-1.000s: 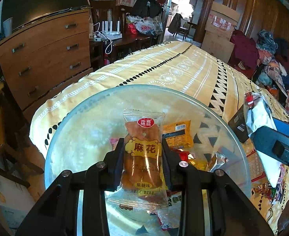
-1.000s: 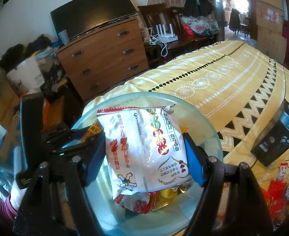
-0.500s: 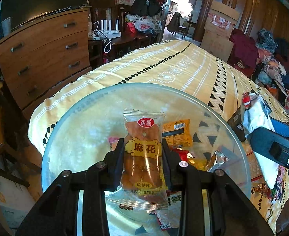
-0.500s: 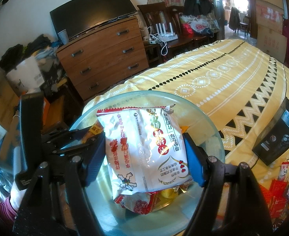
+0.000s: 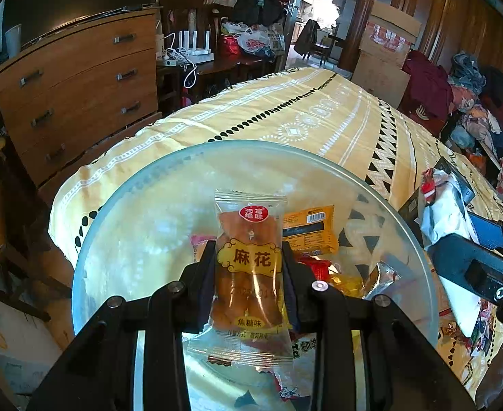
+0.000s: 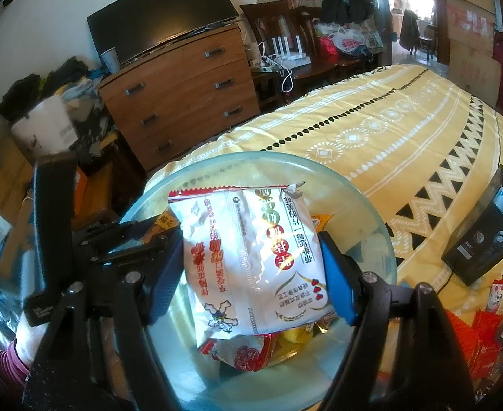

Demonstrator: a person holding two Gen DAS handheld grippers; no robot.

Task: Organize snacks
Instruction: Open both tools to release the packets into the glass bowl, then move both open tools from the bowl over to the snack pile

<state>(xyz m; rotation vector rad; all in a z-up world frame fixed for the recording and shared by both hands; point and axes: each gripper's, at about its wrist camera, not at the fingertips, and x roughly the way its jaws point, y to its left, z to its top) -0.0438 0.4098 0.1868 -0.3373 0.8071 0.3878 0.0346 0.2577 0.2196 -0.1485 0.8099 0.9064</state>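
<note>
Claws both clenched on snacks: left claw [image 5: 248, 270] grips clear twist-snack pkt [image 5: 248, 267], right claw [image 6: 251, 274] grips white pkt [image 6: 251, 260], glass bowl [image 5: 121, 212] just beneath both.

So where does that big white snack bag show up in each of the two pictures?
Left wrist view: the white snack bag is at the right edge, held in the right gripper, beyond the glass bowl's rim.
Right wrist view: it fills the centre, clamped between blue pads above the bowl.
Shared landmark: the glass bowl on the yellow patterned cloth.
</note>
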